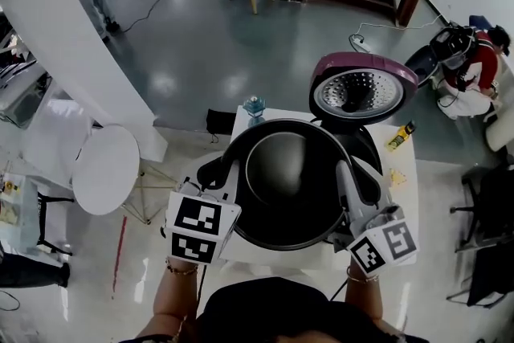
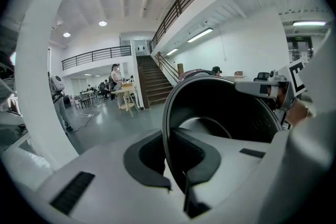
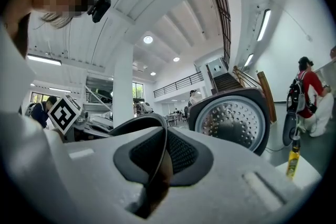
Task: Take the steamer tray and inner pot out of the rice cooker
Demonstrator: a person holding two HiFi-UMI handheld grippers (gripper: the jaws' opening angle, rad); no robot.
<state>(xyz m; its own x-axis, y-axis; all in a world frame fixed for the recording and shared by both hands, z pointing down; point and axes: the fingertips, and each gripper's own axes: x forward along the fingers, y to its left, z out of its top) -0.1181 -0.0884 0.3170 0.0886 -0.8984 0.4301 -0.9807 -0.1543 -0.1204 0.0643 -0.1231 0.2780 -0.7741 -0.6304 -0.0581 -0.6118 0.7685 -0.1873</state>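
The black inner pot (image 1: 285,181) hangs in the air over the white table (image 1: 405,173), held by its rim on both sides. My left gripper (image 1: 227,173) is shut on the left rim, and my right gripper (image 1: 347,181) is shut on the right rim. In the left gripper view the thin pot rim (image 2: 167,128) runs between the dark pads of my left gripper (image 2: 173,162). The right gripper view shows the same rim (image 3: 164,136) pinched in my right gripper (image 3: 160,162). Behind the pot stands the rice cooker (image 1: 368,147), its lid (image 1: 359,92) raised. No steamer tray shows.
A yellow bottle (image 1: 400,137) and a small blue object (image 1: 254,106) stand on the table near the cooker. A round white table (image 1: 106,169) is to the left. A person in red (image 1: 474,64) sits at the far right by the stairs.
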